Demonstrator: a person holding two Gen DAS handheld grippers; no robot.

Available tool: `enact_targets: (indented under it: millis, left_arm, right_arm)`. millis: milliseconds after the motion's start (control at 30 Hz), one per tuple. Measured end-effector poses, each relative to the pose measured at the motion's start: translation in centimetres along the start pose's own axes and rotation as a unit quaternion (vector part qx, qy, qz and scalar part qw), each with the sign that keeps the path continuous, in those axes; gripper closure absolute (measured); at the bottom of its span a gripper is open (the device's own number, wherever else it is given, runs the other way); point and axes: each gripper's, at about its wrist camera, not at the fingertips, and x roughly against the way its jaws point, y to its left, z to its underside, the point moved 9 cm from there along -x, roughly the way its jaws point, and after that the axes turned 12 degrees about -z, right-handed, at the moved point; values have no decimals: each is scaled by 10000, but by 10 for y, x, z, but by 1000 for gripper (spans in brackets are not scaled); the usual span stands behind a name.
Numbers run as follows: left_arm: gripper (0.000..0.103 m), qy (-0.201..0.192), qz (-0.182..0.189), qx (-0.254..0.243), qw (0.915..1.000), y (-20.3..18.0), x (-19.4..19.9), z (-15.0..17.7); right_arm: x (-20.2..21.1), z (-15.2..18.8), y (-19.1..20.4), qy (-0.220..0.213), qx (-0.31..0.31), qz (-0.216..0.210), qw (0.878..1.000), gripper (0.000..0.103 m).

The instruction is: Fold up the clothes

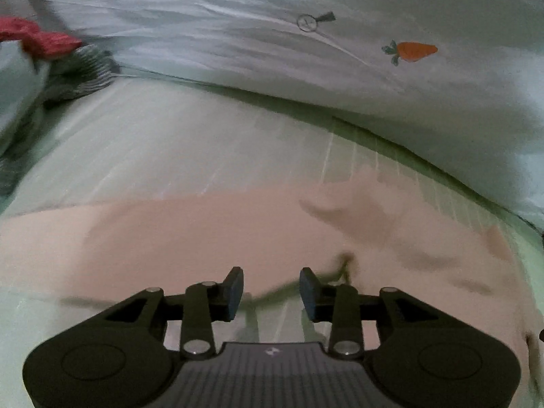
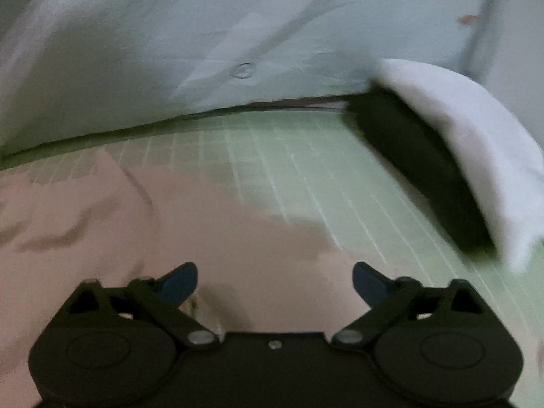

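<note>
A pale green gridded mat [image 2: 299, 170] meets a rumpled white carrot-print quilt [image 1: 374, 78] under dim light

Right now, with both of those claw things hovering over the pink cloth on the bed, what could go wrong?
Both the left gripper and the right gripper are open, holding nothing. Possible risks:
1. Pinching the pink garment may also catch the green checked sheet beneath.
2. The black and white folded pile lies close on the right; a wide swing might knock it.
3. The pictures are blurred, so the grasp could miss the cloth's edge.
</note>
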Motion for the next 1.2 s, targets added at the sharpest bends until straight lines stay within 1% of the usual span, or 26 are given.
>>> enact_targets:
  millis: [67,133,167,200,233,333,367,433,467,500,533,567,600,667,700,833,933,967,1000,1033,1067,1100,1133,1167,1200]
  left_arm:
    - [64,-13,57,-63,10000,-20,-11,-12]
    - [60,-78,116,-232,9996,-40,-22,-21]
    - [59,-92,59,-334,9994,-48,-26,-23]
    - [59,-104,-8,-436,9990,-55,-31,-24]
    - [59,-116,-75,-539,9984,-62,-36,-26]
    - [59,-34,-102,-527,9986,-73,-51,-27]
    - [59,25,-126,-492,9987,-75,-56,-27]
    - [59,93,-179,-448,9988,-76,-64,-26]
    - [59,96,-207,-444,9988,-76,-67,-26]
    - [59,30,-238,-490,9985,-77,-68,-26]
    - [58,7,-265,-567,9980,-78,-68,-25]
    - [58,-15,-300,-655,9974,-78,-67,-25]
    - [58,-46,-338,-757,9965,-79,-67,-24]
    - [58,-109,-413,-965,9944,-82,-69,-24]
    - [56,-130,-421,-973,9943,-81,-69,-24]
    - [55,-208,-436,-966,9941,-79,-68,-25]
    - [55,-231,-470,-946,9941,-79,-70,-27]
    - [55,-208,-445,-902,9947,-79,-70,-28]
    - [55,-184,-417,-853,9953,-79,-69,-28]
    - [55,-159,-388,-805,9959,-78,-69,-29]
    - [55,-134,-359,-757,9964,-78,-68,-30]
    - [55,-133,-313,-732,9967,-74,-61,-25]
    - [55,-134,-265,-709,9970,-70,-53,-20]
    - [55,-136,-216,-687,9973,-66,-45,-14]
    - [55,-138,-168,-665,9976,-62,-37,-9]
  right_arm:
    - [-20,-13,9,79,120,-275,9995,10]
    - [-41,-26,18,158,241,-551,9981,16]
    - [-51,-33,22,198,301,-688,9970,22]
    - [-61,-39,27,237,361,-825,9957,24]
    - [-70,-45,31,276,420,-962,9941,24]
    - [-100,-64,45,394,599,-1372,9879,24]
    - [-102,-66,43,379,540,-1396,9880,25]
    - [-105,-68,38,332,381,-1407,9888,34]
    - [-106,-69,35,308,302,-1413,9890,46]
    - [-107,-70,33,284,222,-1418,9892,56]
    - [-108,-71,30,260,142,-1423,9894,60]
    - [-110,-72,28,236,63,-1428,9894,77]
    - [-111,-74,25,212,-17,-1433,9894,97]
    - [-114,-76,20,165,-176,-1443,9892,98]
    - [-115,-77,17,141,-255,-1447,9890,99]
    - [-120,-81,7,45,-573,-1465,9875,99]
    - [-110,-80,4,-39,-453,-1182,9919,96]
    - [-107,-79,3,-67,-406,-1083,9933,87]
    - [-103,-79,2,-94,-360,-983,9945,65]
    - [-100,-78,1,-122,-313,-883,9955,54]
    - [-96,-78,0,-150,-267,-783,9965,38]
    - [-92,-77,0,-178,-220,-683,9973,32]
    - [-89,-77,-1,-206,-174,-583,9979,29]
    - [-85,-77,-2,-234,-127,-482,9985,22]
    - [-75,-72,-4,-254,-151,-382,9988,19]
